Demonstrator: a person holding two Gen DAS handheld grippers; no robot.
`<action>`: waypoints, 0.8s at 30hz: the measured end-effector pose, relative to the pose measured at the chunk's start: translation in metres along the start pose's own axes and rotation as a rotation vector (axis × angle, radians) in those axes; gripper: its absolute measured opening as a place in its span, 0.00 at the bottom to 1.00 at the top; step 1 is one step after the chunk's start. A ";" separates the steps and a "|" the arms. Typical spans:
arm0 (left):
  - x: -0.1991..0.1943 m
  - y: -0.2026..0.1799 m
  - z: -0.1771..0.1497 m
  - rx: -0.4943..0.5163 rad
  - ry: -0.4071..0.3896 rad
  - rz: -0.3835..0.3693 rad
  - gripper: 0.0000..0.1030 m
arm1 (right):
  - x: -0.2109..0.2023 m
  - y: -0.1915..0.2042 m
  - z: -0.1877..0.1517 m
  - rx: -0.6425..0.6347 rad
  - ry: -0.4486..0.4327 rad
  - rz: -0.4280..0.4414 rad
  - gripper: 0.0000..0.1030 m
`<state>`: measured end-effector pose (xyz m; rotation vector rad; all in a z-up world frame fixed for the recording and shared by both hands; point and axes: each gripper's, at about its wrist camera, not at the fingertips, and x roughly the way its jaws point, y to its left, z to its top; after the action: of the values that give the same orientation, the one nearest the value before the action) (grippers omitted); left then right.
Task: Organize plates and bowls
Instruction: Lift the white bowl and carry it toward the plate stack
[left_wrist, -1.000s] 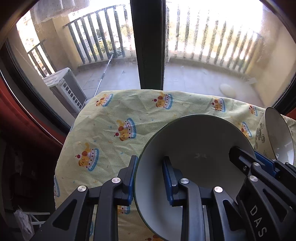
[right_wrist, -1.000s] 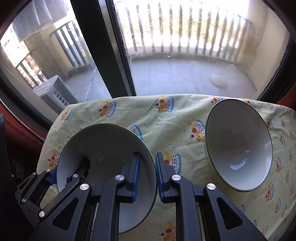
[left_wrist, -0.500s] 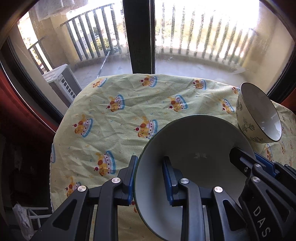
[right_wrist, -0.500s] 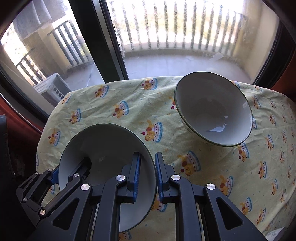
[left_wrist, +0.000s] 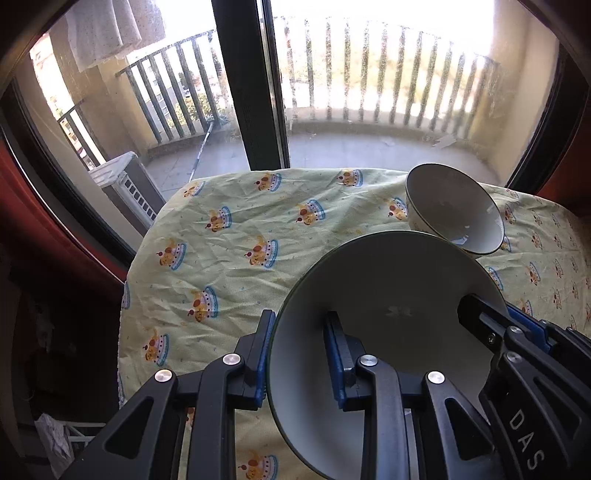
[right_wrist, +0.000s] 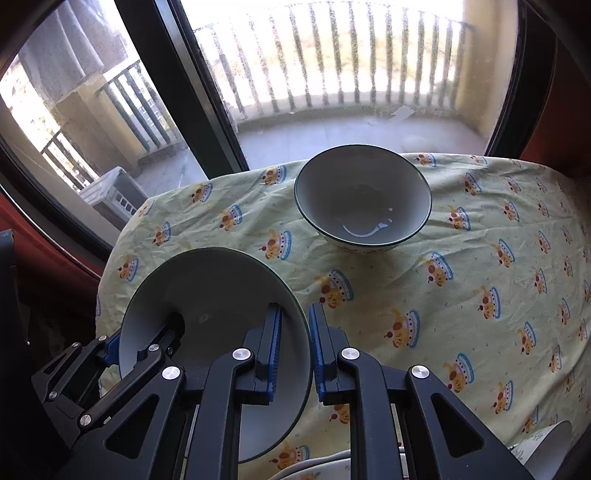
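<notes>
Carrying step: left gripper and right gripper each pinch opposite rims of one plate, held above the tablecloth. Next move, in my judgement, calls for level lowering clear of the bowl.

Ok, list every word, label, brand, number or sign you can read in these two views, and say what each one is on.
"DAS": white capital letters on the black body of the right tool, seen at the lower right of the left wrist view; the frame edge cuts it off, so there may be more letters.
No other text is readable: the tablecloth carries only cake pictures, and the held plate and the bowl show no lettering.
</notes>
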<state>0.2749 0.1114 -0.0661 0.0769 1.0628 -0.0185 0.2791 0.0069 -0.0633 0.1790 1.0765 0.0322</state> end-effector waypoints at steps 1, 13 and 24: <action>-0.005 -0.004 -0.001 -0.004 -0.005 -0.001 0.24 | -0.006 -0.004 0.000 -0.001 -0.006 0.002 0.18; -0.045 -0.061 -0.016 -0.037 -0.012 -0.010 0.24 | -0.059 -0.061 -0.008 -0.034 -0.033 0.021 0.18; -0.073 -0.126 -0.028 -0.040 -0.034 -0.024 0.24 | -0.095 -0.131 -0.013 -0.037 -0.057 0.026 0.18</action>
<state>0.2086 -0.0136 -0.0223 0.0275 1.0293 -0.0198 0.2145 -0.1310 -0.0071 0.1591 1.0159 0.0698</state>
